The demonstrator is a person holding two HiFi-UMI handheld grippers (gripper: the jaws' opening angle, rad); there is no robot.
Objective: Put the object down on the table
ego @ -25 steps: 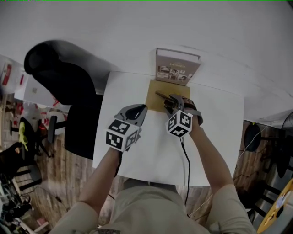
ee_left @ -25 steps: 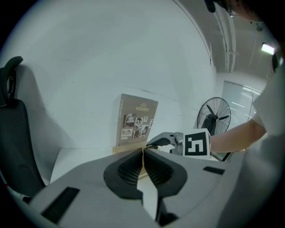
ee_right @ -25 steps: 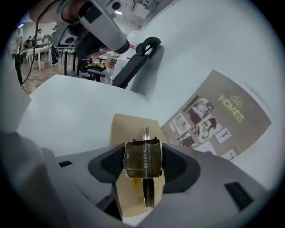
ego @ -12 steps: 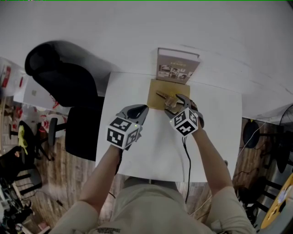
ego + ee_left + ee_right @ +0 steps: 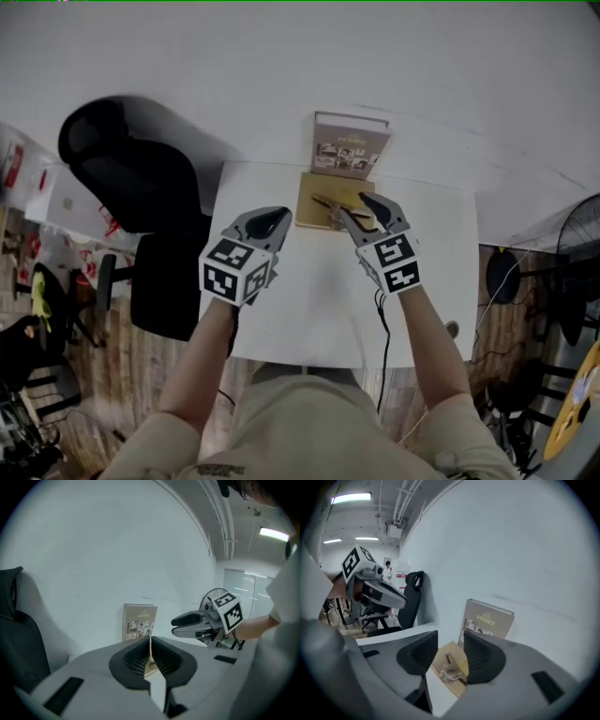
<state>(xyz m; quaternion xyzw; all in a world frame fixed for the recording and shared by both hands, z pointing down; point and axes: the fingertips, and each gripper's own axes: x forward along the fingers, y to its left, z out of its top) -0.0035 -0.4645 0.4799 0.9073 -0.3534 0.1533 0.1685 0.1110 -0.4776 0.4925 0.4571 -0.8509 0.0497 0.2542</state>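
Note:
A small clear clip lies on a tan board on the white table; the head view shows the clip near the middle of the board. My right gripper hovers just short of it; its jaws stand apart and are closing with nothing between them. In its own view the right gripper frames the clip from above. My left gripper hangs over the table left of the board, and its own view shows the left gripper shut and empty.
A book stands upright against the white wall right behind the board. A black office chair is left of the table. A fan stands off the table's right side. A cable runs back from the right gripper.
My right gripper let go of the clip, opened wide and drew back to the right of it. The clip stays on the board. The left gripper barely moved.

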